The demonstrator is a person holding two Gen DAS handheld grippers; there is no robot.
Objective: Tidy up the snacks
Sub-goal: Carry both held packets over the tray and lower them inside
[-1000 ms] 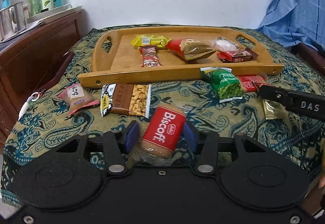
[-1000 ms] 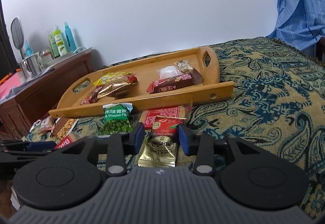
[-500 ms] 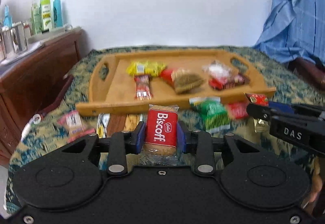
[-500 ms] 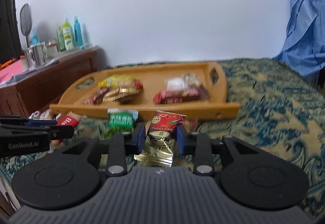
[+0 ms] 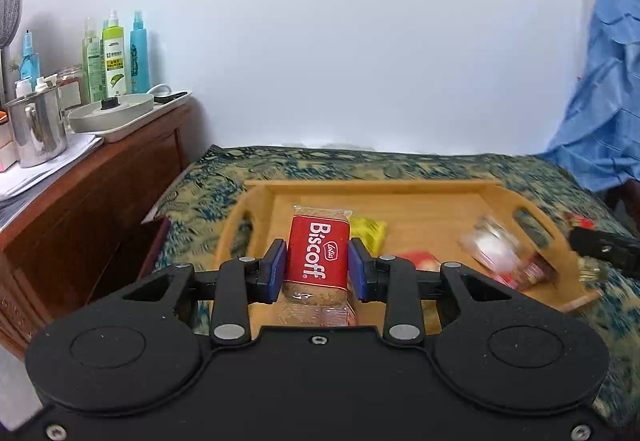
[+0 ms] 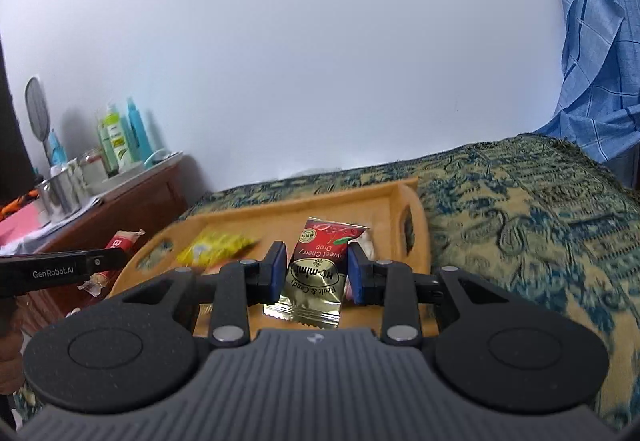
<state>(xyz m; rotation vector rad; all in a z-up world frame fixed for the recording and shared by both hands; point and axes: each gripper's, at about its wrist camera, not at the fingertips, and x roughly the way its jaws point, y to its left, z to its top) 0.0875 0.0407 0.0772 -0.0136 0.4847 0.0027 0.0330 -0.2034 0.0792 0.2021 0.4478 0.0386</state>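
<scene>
My left gripper [image 5: 317, 265] is shut on a red Biscoff biscuit packet [image 5: 319, 255], held upright in the air over the near left part of the wooden tray [image 5: 400, 189]. A gold and red cherry candy sachet [image 6: 316, 273] stands between the blue pads of my right gripper [image 6: 317, 268], which is shut on it above the tray's [image 6: 304, 201] right half. In the tray lie a yellow packet [image 5: 368, 229], a red packet [image 5: 416, 257] and a clear wrapped snack [image 5: 492, 245]. The left gripper [image 6: 96, 261] with its Biscoff shows at the left of the right wrist view.
A patterned blue and gold cloth [image 6: 520, 221] covers the surface under the tray. A wooden cabinet [image 5: 92, 197] at the left carries bottles [image 5: 116, 57], a steel pot [image 5: 36, 125] and a white tray. Blue checked fabric [image 5: 608, 89] hangs at the right.
Both grippers closed on their snacks on the cloth, then lifted them and carried them forward over the tray. The loose snacks on the cloth have dropped out of view.
</scene>
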